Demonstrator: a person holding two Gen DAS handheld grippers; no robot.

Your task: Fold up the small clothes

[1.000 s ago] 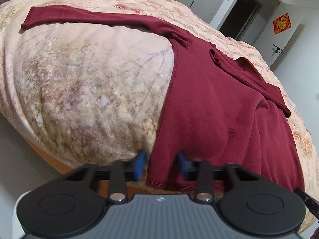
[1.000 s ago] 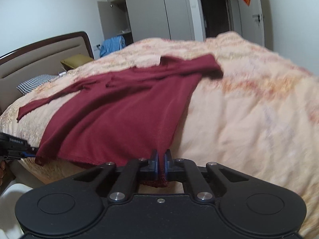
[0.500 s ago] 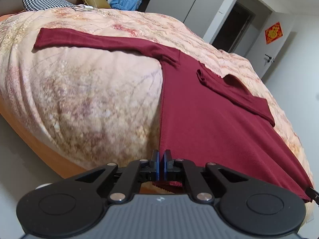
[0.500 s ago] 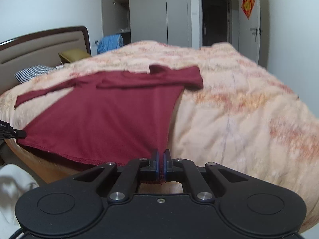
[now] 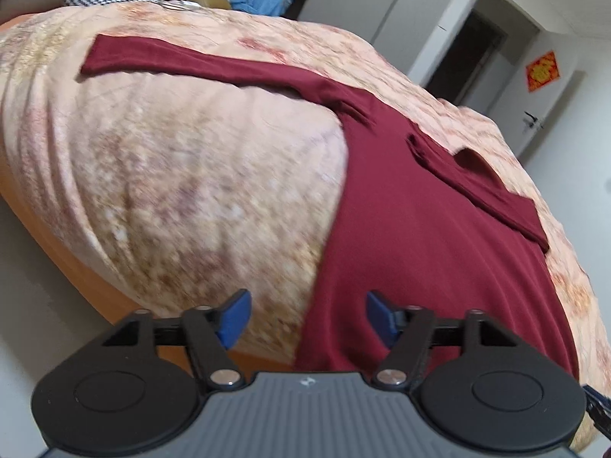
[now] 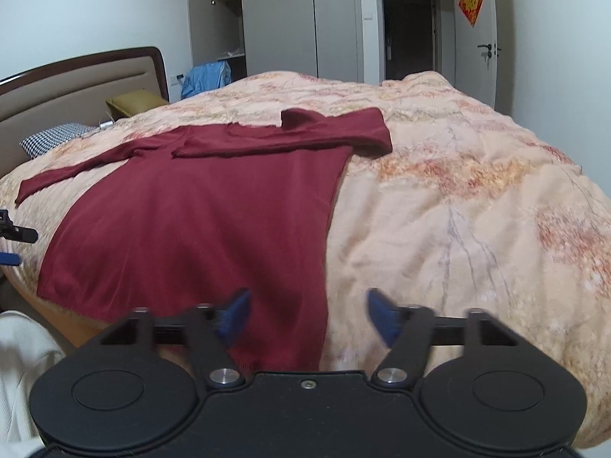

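Sweater (image 6: 198, 225) lay flat on the bed (image 6: 477, 198), hem at its near edge | left gripper (image 5: 308, 315) and right gripper (image 6: 308, 315) had just let the hem corners go, jaws opening, nothing pinched | spread probably done; sleeve fold next.

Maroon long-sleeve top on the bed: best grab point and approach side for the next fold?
Judgement only: take the cuff end of the outstretched sleeve of the maroon top. It lies flat and straight on the quilt, away from the body, so the left tongs, now opening with the hem corner between the jaws but unpinched, could come in from the headboard side, pinch the cuff and carry it across the chest.
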